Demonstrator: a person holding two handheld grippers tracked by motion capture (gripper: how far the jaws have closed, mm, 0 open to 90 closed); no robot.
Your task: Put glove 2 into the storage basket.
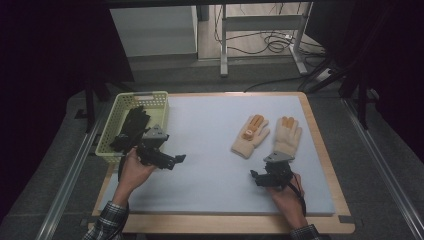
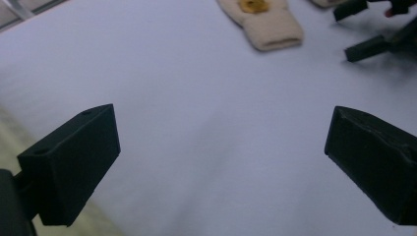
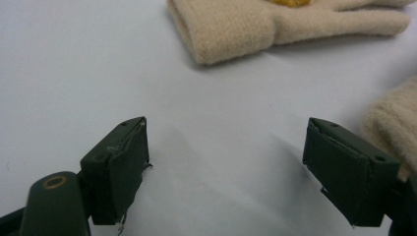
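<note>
Two beige knit gloves with orange patches lie on the pale mat. The left glove (image 1: 251, 135) (image 2: 270, 24) (image 3: 236, 24) and the right glove (image 1: 287, 135) (image 3: 393, 113) rest side by side, fingers pointing away. My right gripper (image 1: 255, 178) (image 3: 226, 167) hovers open just below their cuffs, with bare mat between its jaws. My left gripper (image 1: 176, 161) (image 2: 221, 162) is open over the mat's left part, beside the basket, holding nothing. In the left gripper view the right gripper (image 2: 364, 29) appears far off.
A yellow slatted basket (image 1: 142, 95) stands at the table's left edge with a black glove (image 1: 134, 122) inside. The pale mat (image 1: 210, 150) covers a wooden table (image 1: 325, 160). Table legs and cables lie on the floor beyond.
</note>
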